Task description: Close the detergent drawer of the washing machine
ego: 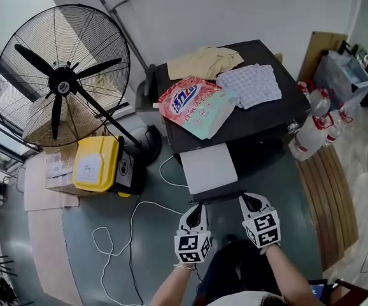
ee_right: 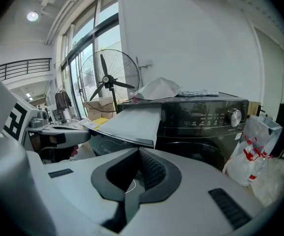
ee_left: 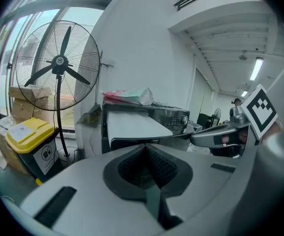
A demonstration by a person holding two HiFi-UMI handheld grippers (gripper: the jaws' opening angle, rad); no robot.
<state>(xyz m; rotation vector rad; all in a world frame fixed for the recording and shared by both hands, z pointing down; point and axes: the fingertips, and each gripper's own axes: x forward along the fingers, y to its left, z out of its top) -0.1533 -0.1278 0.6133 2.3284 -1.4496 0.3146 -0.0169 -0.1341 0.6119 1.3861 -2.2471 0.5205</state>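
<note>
Drawer: the detergent drawer [ego: 208, 166] is pulled out on the near side of the washing machine [ego: 260, 116].
Grippers: the left gripper [ego: 198, 207] and right gripper [ego: 248, 200] are both pressed together and empty, at the drawer's near edge.
Risk: an uneven push could skew and jam the drawer.

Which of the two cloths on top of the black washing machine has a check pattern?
The pale blue-and-white cloth on the right side of the top. The beige cloth to its left is plain and crumpled.
</note>
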